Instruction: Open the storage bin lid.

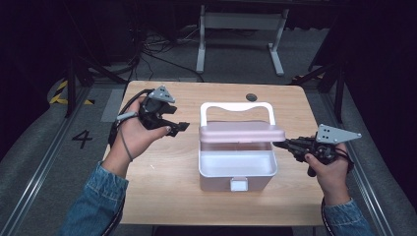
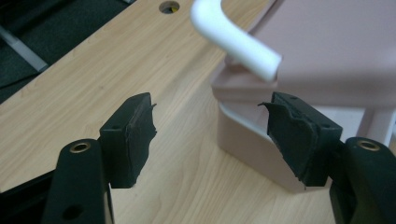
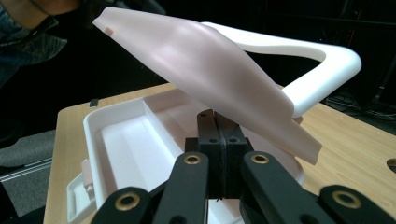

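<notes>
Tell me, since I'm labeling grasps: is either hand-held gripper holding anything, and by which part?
Left hand-held gripper: open, nothing held. Right hand-held gripper: jaws shut under the raised pink lid at its side edge; whether they pinch it cannot be told.

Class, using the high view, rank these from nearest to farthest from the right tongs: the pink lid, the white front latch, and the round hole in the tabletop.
1. Pink plastic lid, just left of the right tongs.
2. White front latch, nearer the person.
3. Round hole, at the far edge.
</notes>
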`<state>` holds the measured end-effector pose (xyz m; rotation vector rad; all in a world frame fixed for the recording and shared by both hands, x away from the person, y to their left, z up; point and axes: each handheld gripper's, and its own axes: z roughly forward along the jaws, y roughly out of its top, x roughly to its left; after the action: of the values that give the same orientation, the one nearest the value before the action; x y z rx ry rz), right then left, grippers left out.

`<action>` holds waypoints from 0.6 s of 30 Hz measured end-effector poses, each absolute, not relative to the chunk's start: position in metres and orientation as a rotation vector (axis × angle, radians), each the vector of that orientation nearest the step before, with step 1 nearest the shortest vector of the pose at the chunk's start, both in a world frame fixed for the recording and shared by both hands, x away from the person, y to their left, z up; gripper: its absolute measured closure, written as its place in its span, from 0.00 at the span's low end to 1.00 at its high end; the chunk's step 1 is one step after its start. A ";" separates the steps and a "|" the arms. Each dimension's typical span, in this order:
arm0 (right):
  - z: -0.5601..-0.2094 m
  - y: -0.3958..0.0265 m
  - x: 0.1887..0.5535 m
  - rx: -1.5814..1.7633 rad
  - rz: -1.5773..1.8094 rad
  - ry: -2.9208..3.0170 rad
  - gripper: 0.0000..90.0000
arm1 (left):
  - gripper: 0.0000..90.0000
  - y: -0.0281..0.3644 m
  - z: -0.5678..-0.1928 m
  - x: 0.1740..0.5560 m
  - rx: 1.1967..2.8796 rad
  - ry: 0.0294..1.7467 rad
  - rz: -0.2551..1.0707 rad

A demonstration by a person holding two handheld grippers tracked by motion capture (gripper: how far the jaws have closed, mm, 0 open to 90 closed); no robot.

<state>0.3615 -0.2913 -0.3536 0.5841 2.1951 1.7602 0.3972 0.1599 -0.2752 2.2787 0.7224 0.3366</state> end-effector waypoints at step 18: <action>-0.351 -0.285 0.382 0.634 1.788 2.185 1.00 | 0.32 0.133 -0.303 0.385 2.196 0.514 0.398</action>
<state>0.3815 -0.2852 -0.3507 0.6336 2.1850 1.7880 0.3853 0.1328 -0.3031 2.1961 0.5136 0.3977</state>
